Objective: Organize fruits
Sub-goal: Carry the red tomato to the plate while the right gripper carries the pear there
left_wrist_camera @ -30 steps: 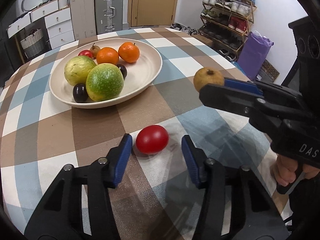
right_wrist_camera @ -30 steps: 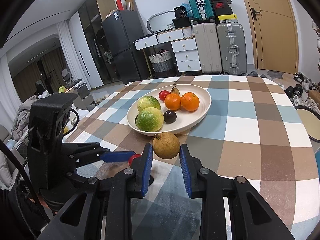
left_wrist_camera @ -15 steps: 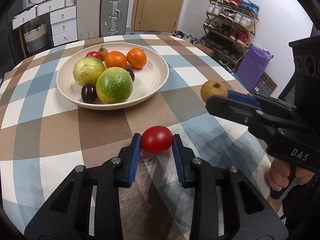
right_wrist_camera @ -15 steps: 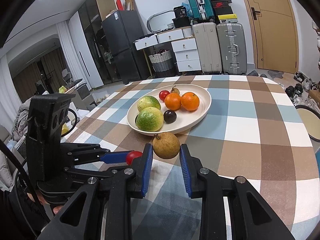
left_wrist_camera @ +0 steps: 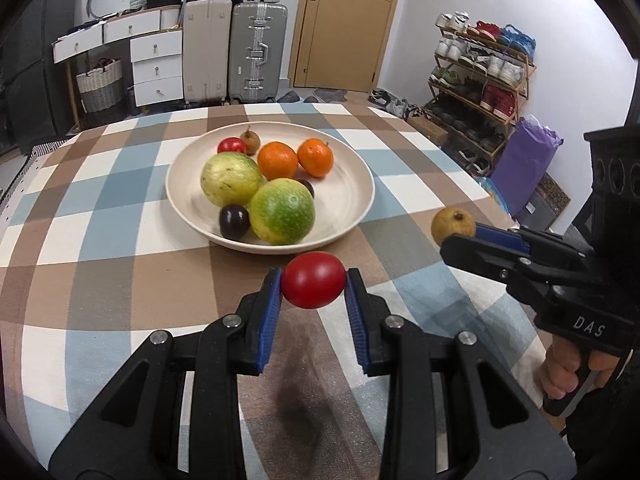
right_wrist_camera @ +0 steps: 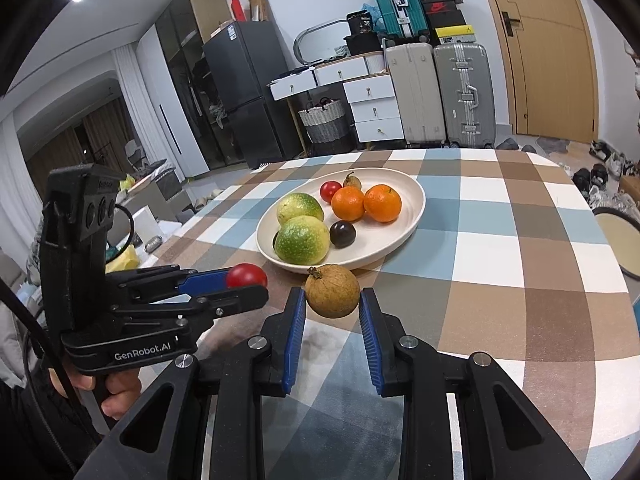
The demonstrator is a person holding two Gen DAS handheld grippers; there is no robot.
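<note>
My left gripper (left_wrist_camera: 313, 280) is shut on a red tomato (left_wrist_camera: 313, 279), lifted off the checked tablecloth just in front of the cream bowl (left_wrist_camera: 352, 196). That tomato (right_wrist_camera: 246, 275) also shows in the right wrist view, between the left gripper's blue pads. My right gripper (right_wrist_camera: 333, 300) is shut on a brown round fruit (right_wrist_camera: 333, 296), held above the cloth near the bowl's (right_wrist_camera: 404, 184) front rim; the same fruit (left_wrist_camera: 452, 225) peeks out at the right of the left wrist view. The bowl holds two green fruits, two oranges, dark plums, a small tomato and a small brown fruit.
The round table with the checked cloth (left_wrist_camera: 120, 272) drops off at the right toward a shoe rack (left_wrist_camera: 480, 88) and a purple bag (left_wrist_camera: 524, 164). Suitcases (left_wrist_camera: 258, 52) and white drawers (left_wrist_camera: 156, 68) stand beyond the far edge. A person's hand (left_wrist_camera: 568, 372) grips the right gripper's handle.
The left gripper closed on the red tomato, lifted it off the cloth and carried it toward the bowl. The right gripper kept still with the brown fruit.
</note>
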